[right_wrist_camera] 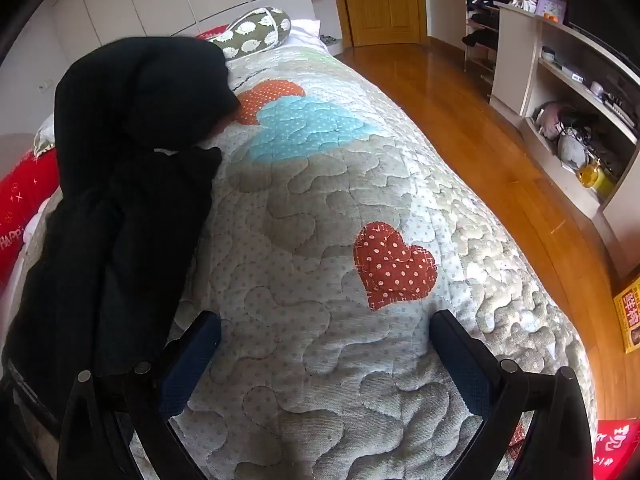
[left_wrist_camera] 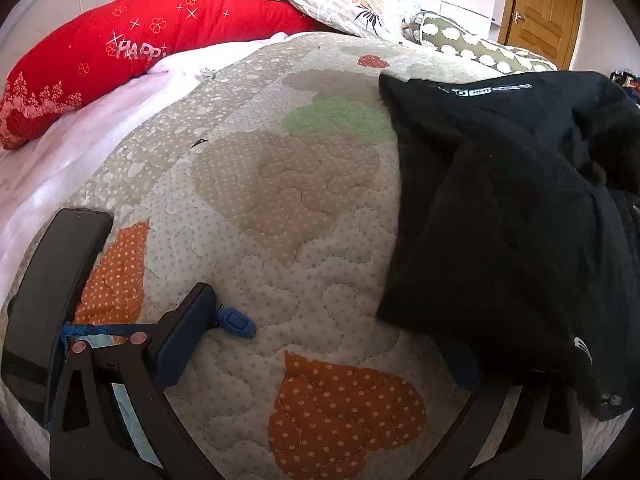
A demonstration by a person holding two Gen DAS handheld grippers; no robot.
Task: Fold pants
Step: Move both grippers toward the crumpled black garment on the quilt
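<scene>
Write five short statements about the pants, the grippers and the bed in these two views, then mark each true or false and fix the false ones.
1. The black pants lie on a quilted bedspread with heart patches. True.
2. The right gripper is clamped on the pants. False: it is open over bare quilt, with the pants beside its left finger.
3. A red pillow lies at the far side of the bed. True.
4. The pants are neatly folded into a small square. False: they lie bunched and draped in an uneven heap.
5. The left gripper is shut. False: its fingers stand wide apart, the right one hidden under the pants' edge.
</scene>
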